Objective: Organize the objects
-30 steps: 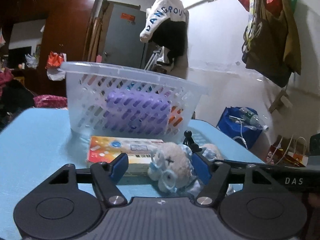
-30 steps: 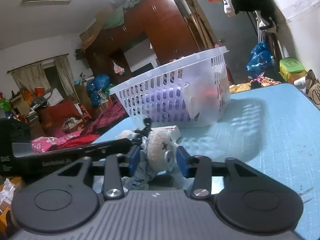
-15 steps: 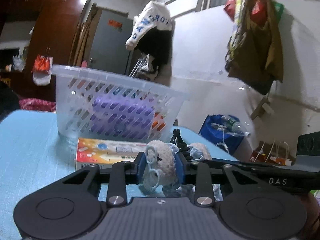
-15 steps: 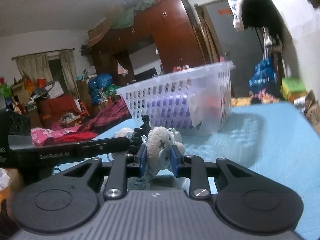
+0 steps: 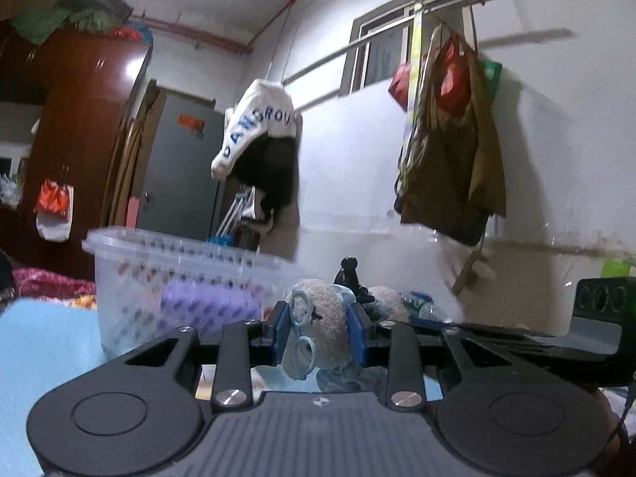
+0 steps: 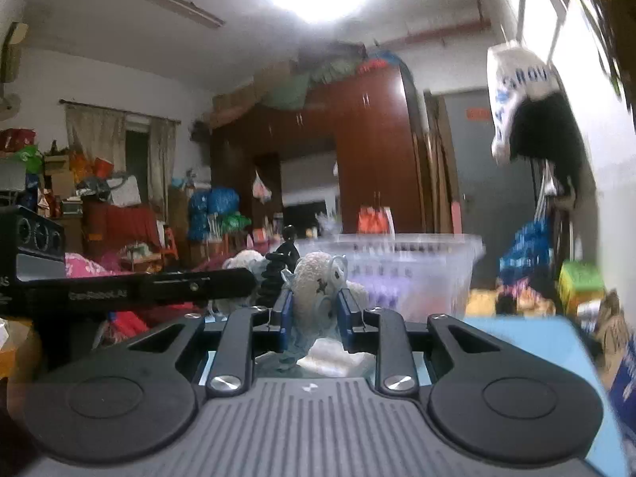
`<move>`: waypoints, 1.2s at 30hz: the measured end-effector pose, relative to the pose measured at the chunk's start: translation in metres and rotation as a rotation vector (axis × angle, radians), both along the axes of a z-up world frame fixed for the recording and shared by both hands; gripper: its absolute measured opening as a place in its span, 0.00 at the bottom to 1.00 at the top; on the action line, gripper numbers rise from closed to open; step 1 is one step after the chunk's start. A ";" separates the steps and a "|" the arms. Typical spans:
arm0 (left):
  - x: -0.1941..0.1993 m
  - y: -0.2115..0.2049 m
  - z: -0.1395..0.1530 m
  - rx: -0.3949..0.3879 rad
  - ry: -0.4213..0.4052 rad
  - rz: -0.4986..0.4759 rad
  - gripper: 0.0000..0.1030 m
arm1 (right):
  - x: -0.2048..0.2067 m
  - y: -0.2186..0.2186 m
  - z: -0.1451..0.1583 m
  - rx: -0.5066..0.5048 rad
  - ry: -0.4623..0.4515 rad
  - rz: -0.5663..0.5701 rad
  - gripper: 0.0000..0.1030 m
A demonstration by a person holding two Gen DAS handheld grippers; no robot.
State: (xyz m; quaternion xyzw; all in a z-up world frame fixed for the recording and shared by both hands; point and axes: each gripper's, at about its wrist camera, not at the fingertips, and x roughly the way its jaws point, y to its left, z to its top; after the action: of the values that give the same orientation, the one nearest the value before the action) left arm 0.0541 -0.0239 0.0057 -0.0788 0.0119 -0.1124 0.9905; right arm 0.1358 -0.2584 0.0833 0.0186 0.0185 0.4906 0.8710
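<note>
- Fuzzy cream plush toy point(image 5: 324, 330) with pale blue rings sits clamped between the blue pads of my left claw point(image 5: 318, 332).
- My right claw point(image 6: 315, 310) grips the same toy point(image 6: 316, 294) from the other side.
- The toy seems lifted above the blue desk point(image 5: 35, 342).
- The blurred white basket point(image 5: 175, 274) stands behind, holding something purple point(image 5: 206, 310).
</note>
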 end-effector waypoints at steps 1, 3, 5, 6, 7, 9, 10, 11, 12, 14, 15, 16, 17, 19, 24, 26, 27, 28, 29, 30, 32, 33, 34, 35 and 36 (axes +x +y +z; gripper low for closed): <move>-0.002 0.000 0.007 0.003 -0.016 0.002 0.34 | -0.002 0.001 0.006 0.005 -0.019 -0.003 0.26; -0.001 0.000 0.024 0.007 -0.032 0.000 0.35 | -0.002 0.005 0.023 0.015 -0.064 -0.008 0.26; 0.003 0.003 0.050 0.019 -0.060 -0.006 0.35 | 0.001 0.011 0.044 0.026 -0.106 -0.021 0.26; 0.008 0.005 0.066 0.030 -0.074 0.004 0.35 | 0.005 0.017 0.057 0.028 -0.126 -0.027 0.26; 0.013 0.008 0.078 0.031 -0.079 0.018 0.35 | 0.009 0.023 0.067 0.028 -0.143 -0.035 0.26; 0.031 0.016 0.106 0.032 -0.073 0.046 0.35 | 0.024 0.043 0.091 0.020 -0.145 -0.042 0.26; 0.041 0.021 0.118 0.035 -0.065 0.068 0.35 | 0.035 0.054 0.103 0.023 -0.122 -0.029 0.26; 0.051 0.027 0.129 0.036 -0.054 0.102 0.35 | 0.045 0.064 0.110 0.020 -0.097 -0.024 0.26; 0.061 0.034 0.137 0.038 -0.039 0.125 0.35 | 0.056 0.075 0.117 0.015 -0.071 -0.024 0.26; 0.084 0.050 0.150 0.034 -0.002 0.162 0.34 | 0.080 0.102 0.125 -0.007 -0.005 -0.030 0.26; 0.095 0.058 0.154 0.029 0.025 0.174 0.34 | 0.090 0.112 0.124 -0.023 0.028 -0.035 0.26; 0.110 0.069 0.157 0.023 0.052 0.191 0.34 | 0.101 0.124 0.124 -0.039 0.059 -0.043 0.26; 0.122 0.078 0.158 0.027 0.076 0.209 0.34 | 0.111 0.136 0.122 -0.053 0.090 -0.049 0.26; 0.146 0.098 0.154 0.028 0.137 0.240 0.34 | 0.129 0.161 0.113 -0.094 0.160 -0.067 0.26; 0.210 0.130 0.126 0.017 0.341 0.292 0.34 | 0.165 0.212 0.076 -0.225 0.298 -0.128 0.26; 0.228 0.135 0.112 0.022 0.400 0.311 0.34 | 0.176 0.223 0.064 -0.265 0.337 -0.144 0.26; 0.233 0.137 0.106 0.023 0.421 0.317 0.34 | 0.180 0.227 0.059 -0.284 0.354 -0.146 0.26; 0.239 0.140 0.102 0.018 0.443 0.324 0.34 | 0.183 0.229 0.054 -0.295 0.367 -0.149 0.26; 0.241 0.141 0.097 0.013 0.457 0.327 0.34 | 0.187 0.228 0.050 -0.304 0.383 -0.147 0.26; 0.245 0.142 0.094 0.014 0.470 0.330 0.34 | 0.191 0.229 0.049 -0.314 0.396 -0.144 0.26; 0.247 0.145 0.090 0.018 0.487 0.328 0.34 | 0.189 0.223 0.044 -0.334 0.396 -0.150 0.26; 0.246 0.144 0.088 0.020 0.496 0.325 0.35 | 0.188 0.222 0.043 -0.346 0.393 -0.155 0.26; 0.248 0.144 0.085 0.020 0.504 0.321 0.35 | 0.187 0.221 0.044 -0.352 0.390 -0.157 0.27; 0.246 0.147 0.084 0.021 0.505 0.320 0.35 | 0.186 0.221 0.043 -0.357 0.389 -0.158 0.29; 0.247 0.147 0.083 0.020 0.506 0.319 0.36 | 0.185 0.220 0.043 -0.361 0.387 -0.160 0.31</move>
State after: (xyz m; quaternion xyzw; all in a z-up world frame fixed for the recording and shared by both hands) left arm 0.3008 0.1229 0.0888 -0.0954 0.2468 0.0682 0.9620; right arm 0.3205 -0.0386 0.1262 -0.0423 0.2701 0.3963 0.8765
